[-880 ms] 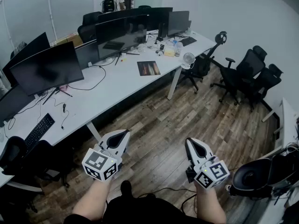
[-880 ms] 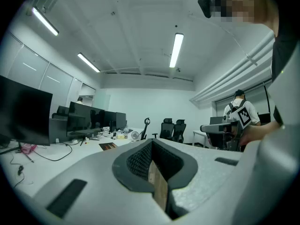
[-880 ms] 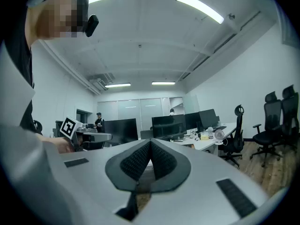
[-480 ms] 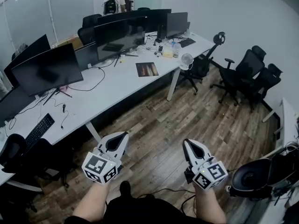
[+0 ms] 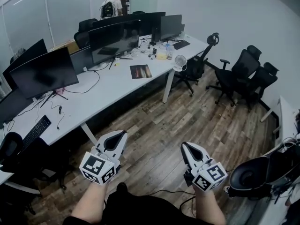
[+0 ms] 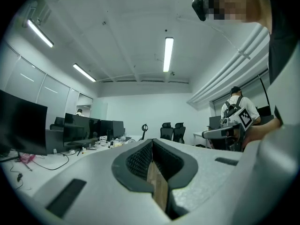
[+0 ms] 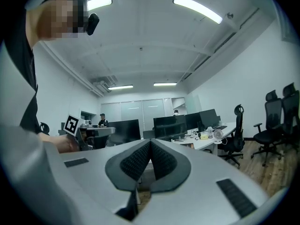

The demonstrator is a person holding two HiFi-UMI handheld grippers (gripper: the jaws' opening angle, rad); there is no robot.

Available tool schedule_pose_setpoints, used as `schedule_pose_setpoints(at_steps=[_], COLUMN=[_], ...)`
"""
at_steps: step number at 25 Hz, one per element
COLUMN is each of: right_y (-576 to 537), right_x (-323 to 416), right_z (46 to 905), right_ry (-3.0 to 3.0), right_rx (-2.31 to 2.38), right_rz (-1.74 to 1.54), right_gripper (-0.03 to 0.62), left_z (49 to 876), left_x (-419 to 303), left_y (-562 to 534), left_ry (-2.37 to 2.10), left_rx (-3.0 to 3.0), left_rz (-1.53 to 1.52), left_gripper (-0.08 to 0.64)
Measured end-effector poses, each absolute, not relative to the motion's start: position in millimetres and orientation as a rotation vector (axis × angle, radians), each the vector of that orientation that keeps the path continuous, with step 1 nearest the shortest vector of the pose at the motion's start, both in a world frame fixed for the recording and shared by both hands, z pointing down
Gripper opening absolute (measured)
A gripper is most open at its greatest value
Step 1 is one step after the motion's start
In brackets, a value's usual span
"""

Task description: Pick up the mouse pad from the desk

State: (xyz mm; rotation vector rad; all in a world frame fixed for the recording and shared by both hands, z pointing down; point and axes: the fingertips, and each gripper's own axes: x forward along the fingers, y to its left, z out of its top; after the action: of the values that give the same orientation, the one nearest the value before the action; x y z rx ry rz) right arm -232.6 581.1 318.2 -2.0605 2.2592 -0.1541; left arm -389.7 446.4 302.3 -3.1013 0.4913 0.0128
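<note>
Hovering over wood floor (image 5: 187, 121): left gripper (image 5: 123, 133), right gripper (image 5: 183, 146)
Jaws: both pairs closed together, empty
Mouse pad (image 5: 140, 71): flat on white desk (image 5: 108, 90), well ahead of both

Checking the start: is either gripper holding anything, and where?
Nothing held: left gripper and right gripper are shut and empty; the mouse pad lies on the desk.

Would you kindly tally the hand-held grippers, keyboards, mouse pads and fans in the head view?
hand-held grippers: 2
keyboards: 2
mouse pads: 1
fans: 1
total: 6
</note>
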Motion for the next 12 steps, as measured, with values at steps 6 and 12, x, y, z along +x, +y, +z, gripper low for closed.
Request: schedule_pose_setpoints(at_steps=[6, 12], right_y=[601.7, 585.9], right_x=[-213.9, -210.0], right_z=[329.9, 341.3], right_ry=[2.195, 2.210], right_rx=[-2.061, -2.042], right_rz=[-0.216, -0.266], right_gripper=[0.005, 0.005], left_z=[304.2, 316.3], left_x=[-376.4, -367.6], left_y=[469.4, 460.0], left_ry=[0.442, 0.386], left_rx=[-3.097, -3.183], left_rz=[-0.031, -0.029], left_gripper=[0.009, 0.011])
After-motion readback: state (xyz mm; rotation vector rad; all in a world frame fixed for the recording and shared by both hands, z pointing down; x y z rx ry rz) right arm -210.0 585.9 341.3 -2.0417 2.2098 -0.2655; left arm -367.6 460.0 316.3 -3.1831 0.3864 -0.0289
